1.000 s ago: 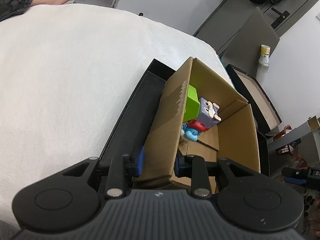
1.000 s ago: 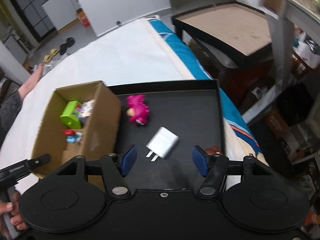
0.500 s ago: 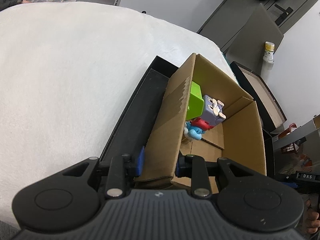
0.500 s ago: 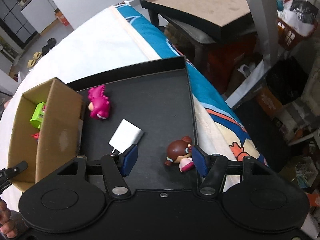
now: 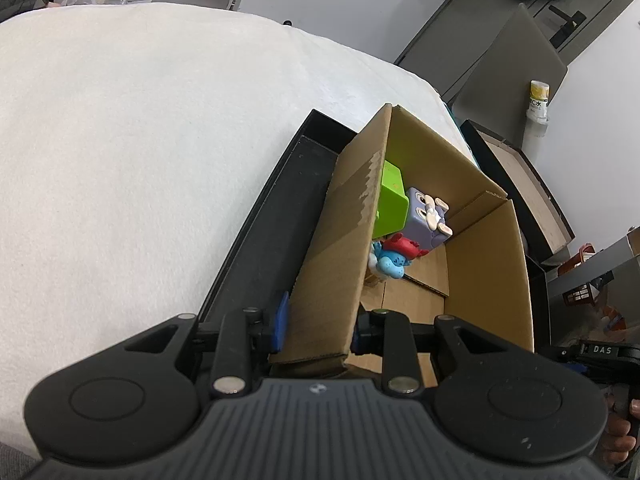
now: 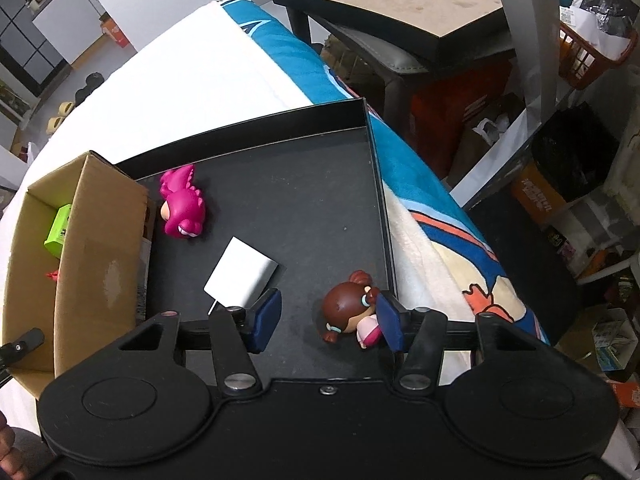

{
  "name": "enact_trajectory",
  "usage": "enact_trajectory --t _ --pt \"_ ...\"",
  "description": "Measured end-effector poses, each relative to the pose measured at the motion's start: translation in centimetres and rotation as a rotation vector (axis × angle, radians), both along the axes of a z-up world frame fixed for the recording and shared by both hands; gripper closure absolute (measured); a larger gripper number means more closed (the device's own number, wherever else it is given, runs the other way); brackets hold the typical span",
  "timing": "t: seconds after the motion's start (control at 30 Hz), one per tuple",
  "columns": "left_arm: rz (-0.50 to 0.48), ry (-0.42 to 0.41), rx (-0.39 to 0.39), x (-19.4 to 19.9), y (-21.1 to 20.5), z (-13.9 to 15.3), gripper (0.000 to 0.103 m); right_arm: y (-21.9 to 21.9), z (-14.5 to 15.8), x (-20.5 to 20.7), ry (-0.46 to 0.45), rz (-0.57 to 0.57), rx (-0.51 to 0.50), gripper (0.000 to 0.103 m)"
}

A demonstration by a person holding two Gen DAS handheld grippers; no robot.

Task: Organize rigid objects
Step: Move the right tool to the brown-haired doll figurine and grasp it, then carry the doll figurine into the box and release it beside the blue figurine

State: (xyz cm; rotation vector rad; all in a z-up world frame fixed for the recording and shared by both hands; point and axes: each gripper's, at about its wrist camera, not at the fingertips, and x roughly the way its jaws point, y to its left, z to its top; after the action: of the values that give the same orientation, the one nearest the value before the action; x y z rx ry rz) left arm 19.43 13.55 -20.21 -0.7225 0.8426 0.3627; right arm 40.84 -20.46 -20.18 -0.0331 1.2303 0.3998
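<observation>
We grip the box (image 5: 404, 240) wall with the left gripper (image 5: 318, 322): one blue pad sits outside the cardboard, the other inside, pinching the panel between them. The box stands at one end of the black tray (image 6: 304, 184), which lies on the white bedding (image 5: 140, 140). Inside the box we see a green cube (image 5: 390, 204), a purple cube toy (image 5: 426, 218) touching it, and a red-and-blue figure (image 5: 394, 256) just beside both (its exact shape is hard to make out behind the wall).

Our right gripper (image 6: 326, 320) hangs open over the tray, away from the box. The doll (image 6: 352, 312) lies on its side between the pads, right against the far pad, though we cannot tell whether they touch. A white charger (image 6: 240, 274) lies near the other pad, and a pink dinosaur (image 6: 182, 204) lies just beside the box's outer wall.
</observation>
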Motion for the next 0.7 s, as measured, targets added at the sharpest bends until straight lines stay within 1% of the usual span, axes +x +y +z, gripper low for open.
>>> enact_trajectory --t 0.27,0.33,0.37,0.4,0.43,0.53,0.6,0.7 --pt "-0.006 0.000 -0.001 0.0 -0.1 0.0 0.075 1.1 -1.7 0.0 0.010 0.017 -0.085 0.051" --pt "-0.006 0.001 -0.001 0.0 0.0 0.0 0.075 1.7 -2.0 -0.2 -0.007 0.037 -0.113 0.051" --pt "-0.005 0.001 0.000 -0.1 0.0 0.0 0.075 1.8 -2.2 -0.2 -0.010 0.042 -0.122 0.052" --pt "-0.006 0.001 0.000 -0.1 0.0 0.0 0.075 1.8 -2.4 -0.2 -0.009 0.039 -0.128 0.059" --pt "-0.006 0.001 0.000 -0.1 0.0 0.0 0.075 1.8 -2.6 -0.1 -0.008 0.034 -0.135 0.062" --pt "-0.005 0.000 -0.001 -0.1 0.0 0.1 0.075 1.7 -2.5 -0.3 -0.009 0.039 -0.135 0.062" --pt "-0.006 0.001 0.001 -0.1 0.0 0.1 0.075 1.9 -2.5 -0.5 -0.008 0.048 -0.152 0.063" --pt "-0.007 0.001 0.001 -0.1 0.0 0.1 0.075 2.0 -2.3 -0.8 -0.004 0.050 -0.146 0.063"
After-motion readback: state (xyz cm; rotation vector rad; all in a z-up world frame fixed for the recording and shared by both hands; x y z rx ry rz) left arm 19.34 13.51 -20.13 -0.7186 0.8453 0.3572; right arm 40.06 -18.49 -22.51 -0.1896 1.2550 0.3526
